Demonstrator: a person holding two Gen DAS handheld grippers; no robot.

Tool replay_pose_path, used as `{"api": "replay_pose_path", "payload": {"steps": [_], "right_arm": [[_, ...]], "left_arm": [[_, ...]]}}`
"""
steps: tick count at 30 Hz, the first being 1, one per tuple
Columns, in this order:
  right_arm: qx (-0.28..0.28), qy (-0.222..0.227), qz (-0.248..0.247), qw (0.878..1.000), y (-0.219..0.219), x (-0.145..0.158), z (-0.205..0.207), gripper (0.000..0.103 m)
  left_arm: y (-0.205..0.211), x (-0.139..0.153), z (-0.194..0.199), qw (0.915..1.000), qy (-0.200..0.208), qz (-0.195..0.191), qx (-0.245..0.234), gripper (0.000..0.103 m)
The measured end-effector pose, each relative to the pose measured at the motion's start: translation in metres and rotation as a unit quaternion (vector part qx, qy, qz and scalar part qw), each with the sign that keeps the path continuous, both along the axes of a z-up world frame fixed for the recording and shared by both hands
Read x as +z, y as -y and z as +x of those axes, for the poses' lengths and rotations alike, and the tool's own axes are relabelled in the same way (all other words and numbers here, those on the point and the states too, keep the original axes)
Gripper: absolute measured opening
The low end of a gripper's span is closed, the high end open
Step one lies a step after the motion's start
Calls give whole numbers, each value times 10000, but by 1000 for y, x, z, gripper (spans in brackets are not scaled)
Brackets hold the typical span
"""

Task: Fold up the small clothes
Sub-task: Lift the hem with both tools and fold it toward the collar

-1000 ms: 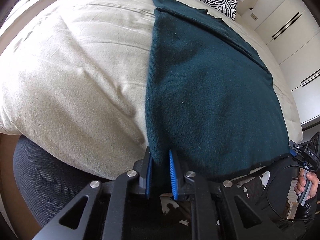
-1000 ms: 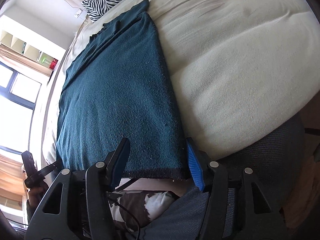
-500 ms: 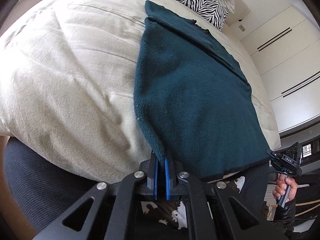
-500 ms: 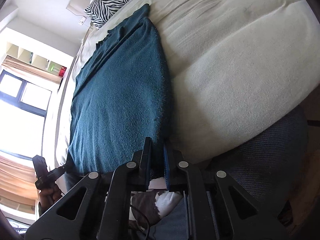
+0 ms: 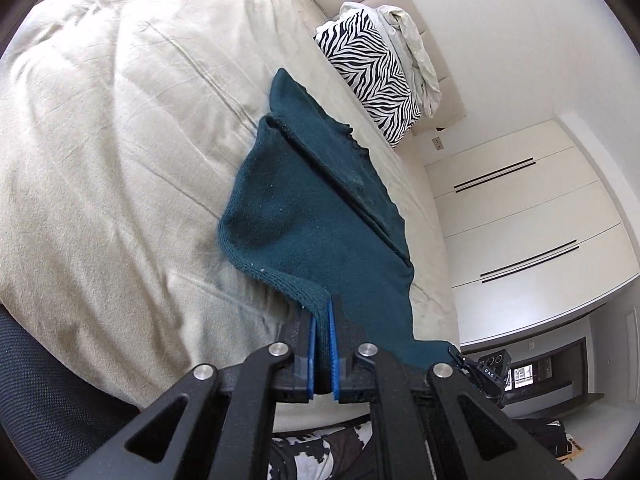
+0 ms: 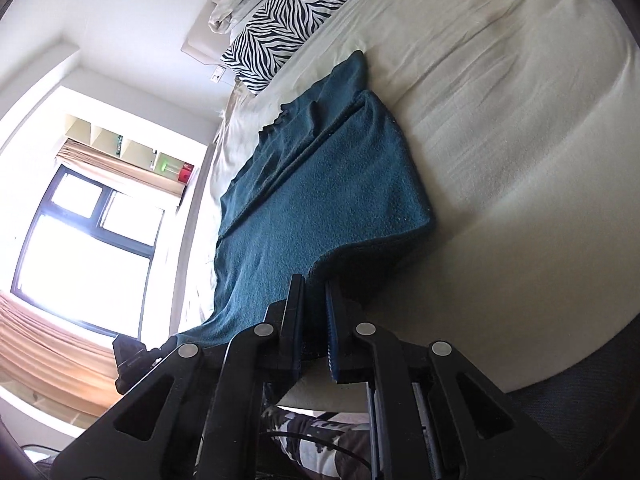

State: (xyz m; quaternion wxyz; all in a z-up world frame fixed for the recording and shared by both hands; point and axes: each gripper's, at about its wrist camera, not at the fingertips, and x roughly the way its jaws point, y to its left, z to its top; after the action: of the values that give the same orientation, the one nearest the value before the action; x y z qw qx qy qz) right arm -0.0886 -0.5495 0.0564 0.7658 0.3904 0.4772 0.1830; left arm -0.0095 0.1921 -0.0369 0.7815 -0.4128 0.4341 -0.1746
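Observation:
A dark teal knit garment point(image 5: 316, 216) lies on a cream bed point(image 5: 120, 140), with its near hem lifted off the bedding. My left gripper point(image 5: 320, 312) is shut on the garment's near left corner. My right gripper point(image 6: 314, 292) is shut on the near right corner of the same garment point(image 6: 320, 184). The hem hangs in a sag between the two grippers. The far end with the neckline rests flat on the bed. The other gripper shows at the edge of each view: the right one at lower right point(image 5: 486, 372), the left one at lower left point(image 6: 132, 356).
A zebra-print pillow point(image 5: 372, 68) and crumpled pale bedding point(image 5: 412, 40) lie at the head of the bed. White wardrobe doors point(image 5: 520, 216) stand on the right. A bright window point(image 6: 80, 248) is on the left. A dark chair edge point(image 5: 44, 392) sits near me.
Both grippers closed on the garment's near corners, the left first, then lifted the hem up and forward over the bed. The garment's near half has risen off the bedding.

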Motion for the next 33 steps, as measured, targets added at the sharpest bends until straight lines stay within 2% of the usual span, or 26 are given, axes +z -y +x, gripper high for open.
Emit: {"api": "replay_pose_path", "payload": {"steps": [6,12,16,22,29,31,33], "right_arm": [[-328,189,91,9992,7,15,55,9],[-632,333,117,9974,14,20,117,9],[-690,450,1,9966,8,22,160,9],[-719,486,-233,9960,-4,11,238,9],[-880,382,-488,9942,-14,-18,316,9],[-816,380,-671,9937,-21,-26,328,9],[-509,486,-1101,9914,-37,-28,333,9]], "left_arm": [[-7,17,46,9978,286,-509,316,6],[-12,26,101,9956,449,-683,454,6],[-19,23,137,9949,392,-753,554,6],[-15,11,203,9964,235,-569,581,6],[-10,-13,270,9967,81,-431,686,6],[-5,-20,284,9975,42,-300,633,6],[1,-27,295,9984,-12,-22,571,6]]}}
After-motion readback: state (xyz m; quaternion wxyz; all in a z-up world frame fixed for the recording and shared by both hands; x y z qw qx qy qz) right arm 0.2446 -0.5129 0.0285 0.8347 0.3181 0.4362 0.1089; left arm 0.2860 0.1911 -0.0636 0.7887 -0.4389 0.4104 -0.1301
